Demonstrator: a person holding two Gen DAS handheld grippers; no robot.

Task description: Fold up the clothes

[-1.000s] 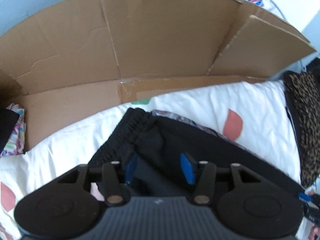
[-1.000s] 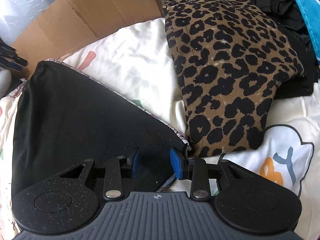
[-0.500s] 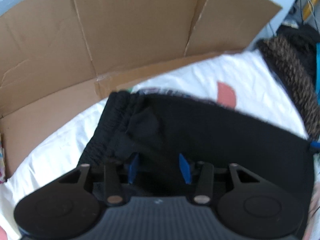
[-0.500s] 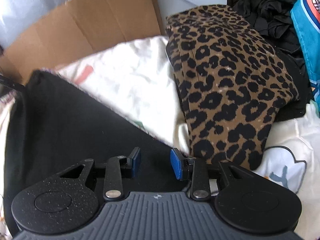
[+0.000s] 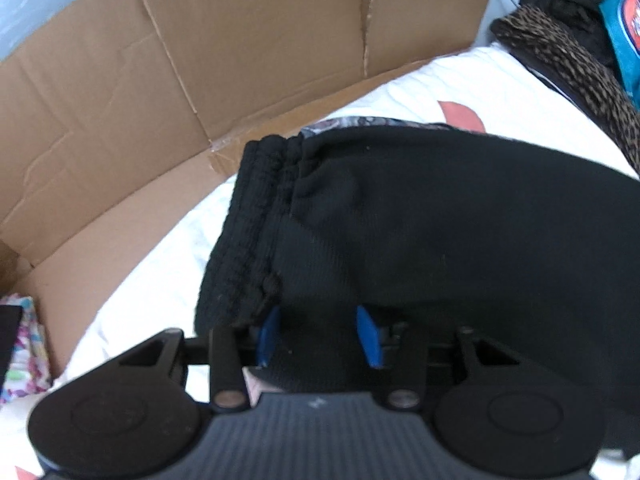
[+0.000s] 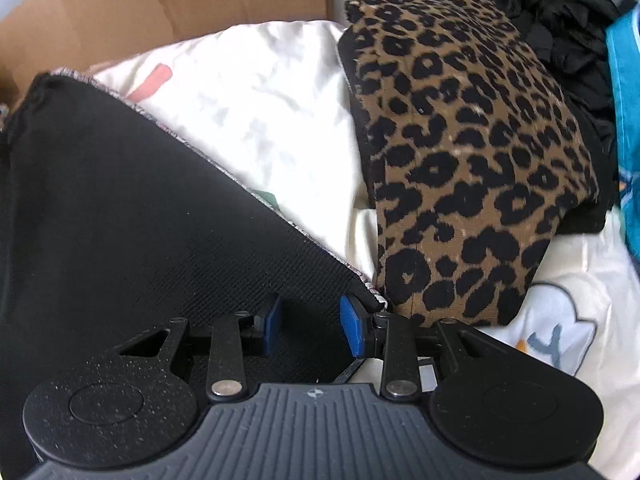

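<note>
A black garment [image 5: 440, 220] with a gathered elastic waistband [image 5: 256, 220] lies spread over a white printed sheet [image 5: 160, 280]. My left gripper [image 5: 316, 336] points steeply down at the waistband end. Black cloth fills the gap between its blue pads, and the waistband's lower end meets the left pad. In the right wrist view the same garment [image 6: 140, 200] stretches away to the upper left. Its patterned-lined edge runs taut down to my right gripper [image 6: 310, 328], whose pads hold the hem corner.
A flattened cardboard box [image 5: 240, 60] stands behind the sheet. A folded leopard-print garment [image 6: 460, 140] lies just right of the right gripper, with a heap of black clothes [image 6: 560, 28] and a teal item [image 6: 624, 100] beyond. Colourful cloth [image 5: 24, 356] sits at far left.
The left gripper has rolled and sunk toward the sheet, and the black garment now fills more of its view. The right gripper has shifted slightly sideways, with the hem corner still at its pads.
</note>
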